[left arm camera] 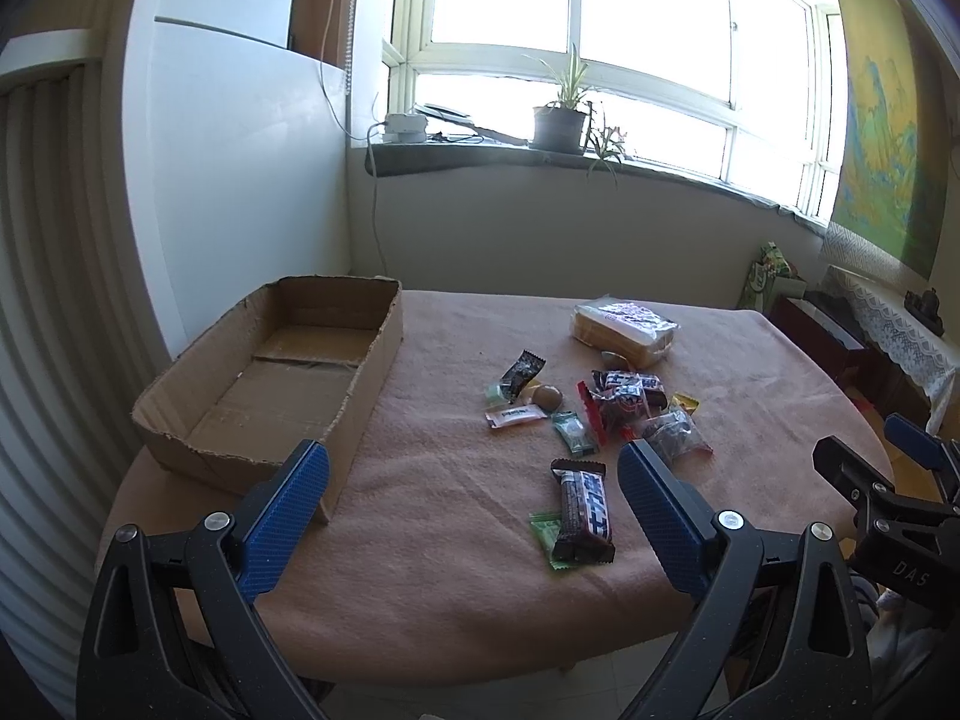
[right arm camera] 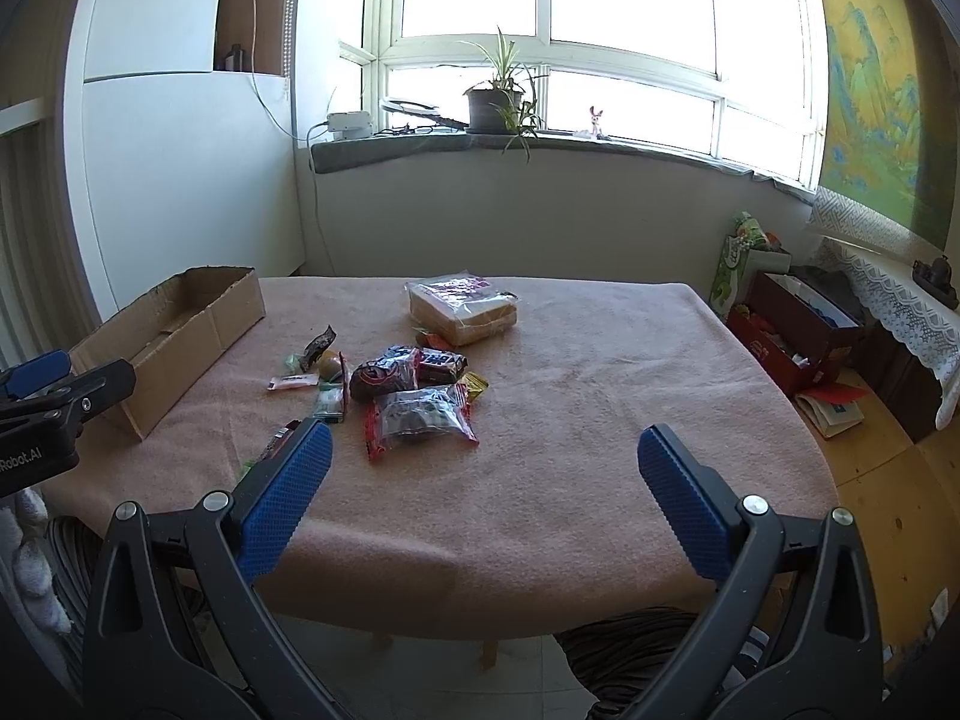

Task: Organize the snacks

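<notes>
cardboard is what the open box (left arm camera: 270, 384) is made of; it is set along the left edge of the pink-covered surface (left arm camera: 456, 540) and nothing is seen inside it. the snacks (left arm camera: 600, 408) are scattered near the middle of the surface, with a bagged loaf of bread (left arm camera: 624, 324) toward the far edge and a dark chocolate bar (left arm camera: 585, 510) lying on a green packet nearest the front edge. the left claw (left arm camera: 474, 480) is held wide and empty above the front edge, and the right claw (right arm camera: 486, 462) is likewise spread wide with nothing gripped. sorting is judged not yet begun. trouble could be caused by the overlapping wrappers: two packets might be pinched at once, slick film might slip from the pads, or the soft cloth might be caught and dragged, by which the pile would be shifted.
</notes>
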Available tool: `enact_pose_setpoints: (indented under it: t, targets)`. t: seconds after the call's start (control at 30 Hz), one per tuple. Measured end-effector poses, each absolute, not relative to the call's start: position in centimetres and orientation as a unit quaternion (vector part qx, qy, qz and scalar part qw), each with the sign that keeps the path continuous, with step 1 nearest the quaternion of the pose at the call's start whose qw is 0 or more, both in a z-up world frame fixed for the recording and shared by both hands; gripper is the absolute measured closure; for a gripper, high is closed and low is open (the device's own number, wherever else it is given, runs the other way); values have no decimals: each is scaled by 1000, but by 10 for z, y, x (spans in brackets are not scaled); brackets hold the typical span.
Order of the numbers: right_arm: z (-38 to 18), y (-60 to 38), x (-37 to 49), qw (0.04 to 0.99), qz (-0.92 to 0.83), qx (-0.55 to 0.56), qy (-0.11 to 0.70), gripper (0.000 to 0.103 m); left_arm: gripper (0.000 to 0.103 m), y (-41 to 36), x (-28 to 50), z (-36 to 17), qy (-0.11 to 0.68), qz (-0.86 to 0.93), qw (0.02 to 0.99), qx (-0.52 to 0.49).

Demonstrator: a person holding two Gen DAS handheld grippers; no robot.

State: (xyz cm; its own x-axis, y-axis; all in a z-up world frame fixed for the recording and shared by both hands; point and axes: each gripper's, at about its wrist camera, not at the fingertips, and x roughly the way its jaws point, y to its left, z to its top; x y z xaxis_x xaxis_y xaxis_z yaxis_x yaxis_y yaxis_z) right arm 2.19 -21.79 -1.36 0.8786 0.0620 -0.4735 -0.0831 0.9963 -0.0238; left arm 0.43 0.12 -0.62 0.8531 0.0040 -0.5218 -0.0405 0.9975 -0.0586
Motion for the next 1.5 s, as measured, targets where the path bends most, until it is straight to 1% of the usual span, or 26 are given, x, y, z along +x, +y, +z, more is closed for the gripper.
enact_pose_setpoints:
  t: [0.57,0.73,0.77,0.8,0.9,0.93,1.0,1.1,1.3,1.5]
  targets:
    - [-18,-223,37,960,64,-6,272,0,6,0,14,-13,287,4,957,-35]
    - [-18,-230,42,956,84,-2,280,0,7,6,19,-24,307,-1,950,-49]
    - [-18,-232,43,956,87,-2,281,2,8,7,20,-28,312,-2,949,-50]
    - [-19,-233,45,954,91,-1,285,6,13,9,20,-31,318,-4,947,-50]
    - [-24,-238,54,948,106,14,301,8,22,11,21,-41,338,-12,940,-52]
    - [-26,-239,58,945,112,20,307,9,23,12,22,-44,344,-16,937,-55]
    - [-32,-240,66,938,124,30,323,21,32,13,23,-50,355,-26,932,-63]
    - [-41,-238,77,926,146,46,346,28,40,15,24,-56,364,-35,928,-73]
    - [-57,-210,85,903,205,50,374,28,55,11,29,-71,388,-63,916,-77]
    - [-66,-163,95,885,249,26,392,28,63,10,30,-81,399,-83,909,-86]
